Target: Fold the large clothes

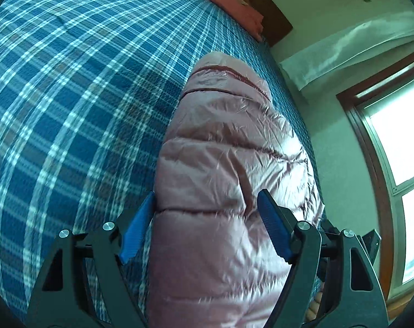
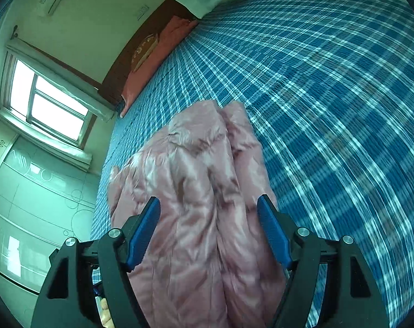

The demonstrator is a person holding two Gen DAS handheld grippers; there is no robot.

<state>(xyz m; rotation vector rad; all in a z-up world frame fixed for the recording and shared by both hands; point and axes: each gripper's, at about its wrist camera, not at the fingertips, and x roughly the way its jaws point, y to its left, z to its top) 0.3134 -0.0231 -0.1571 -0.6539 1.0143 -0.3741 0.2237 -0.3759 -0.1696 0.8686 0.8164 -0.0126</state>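
Note:
A pink quilted puffer jacket lies on a bed with a blue plaid sheet. In the left wrist view it stretches away from me, with a dark red zipper line near its far end. My left gripper is open, its blue pads on either side of the jacket's near part. In the right wrist view the jacket looks bunched and folded lengthwise on the sheet. My right gripper is open, its pads straddling the jacket. I cannot tell whether the pads touch the fabric.
A salmon-coloured pillow and a dark wooden headboard stand at the bed's far end. A window and wardrobe doors lie beyond the bed's edge. A curtain hangs by the window.

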